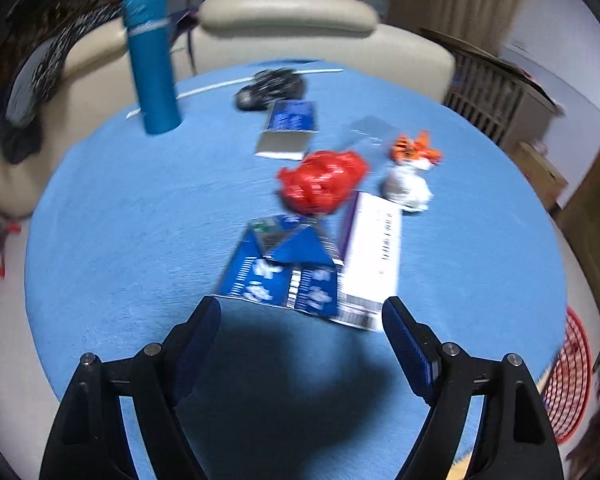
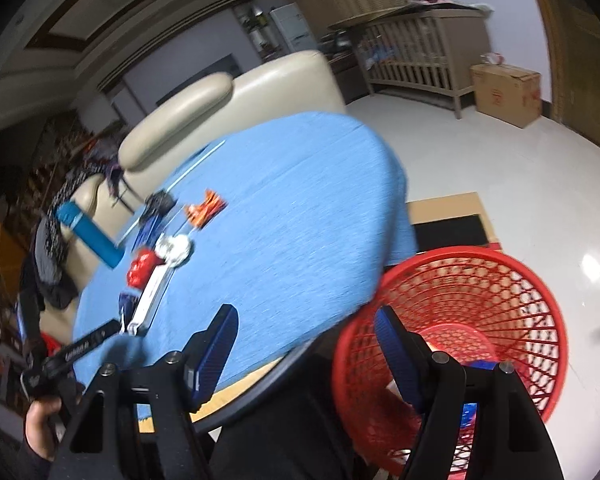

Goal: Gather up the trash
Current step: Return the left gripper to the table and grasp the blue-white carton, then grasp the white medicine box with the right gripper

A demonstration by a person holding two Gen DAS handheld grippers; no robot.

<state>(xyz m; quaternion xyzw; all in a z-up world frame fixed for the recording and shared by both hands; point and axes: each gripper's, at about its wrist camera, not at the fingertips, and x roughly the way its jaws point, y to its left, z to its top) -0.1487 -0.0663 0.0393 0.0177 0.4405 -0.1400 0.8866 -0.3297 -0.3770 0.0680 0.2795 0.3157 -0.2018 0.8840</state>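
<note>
Left gripper [image 1: 302,316] agape, empty, just short of flattened blue carton [image 1: 278,268]; white-purple box [image 1: 370,256] touching carton's right edge. Right gripper [image 2: 306,330] agape, empty, above red basket [image 2: 540,292]. Risk: flat carton slides, jaws snag box.

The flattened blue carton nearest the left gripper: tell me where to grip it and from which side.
Grip the blue carton by its near edge, coming in low from the left gripper's side. It lies flat on the blue tablecloth, that edge faces the open fingers, and the white box crowds its right side.
</note>
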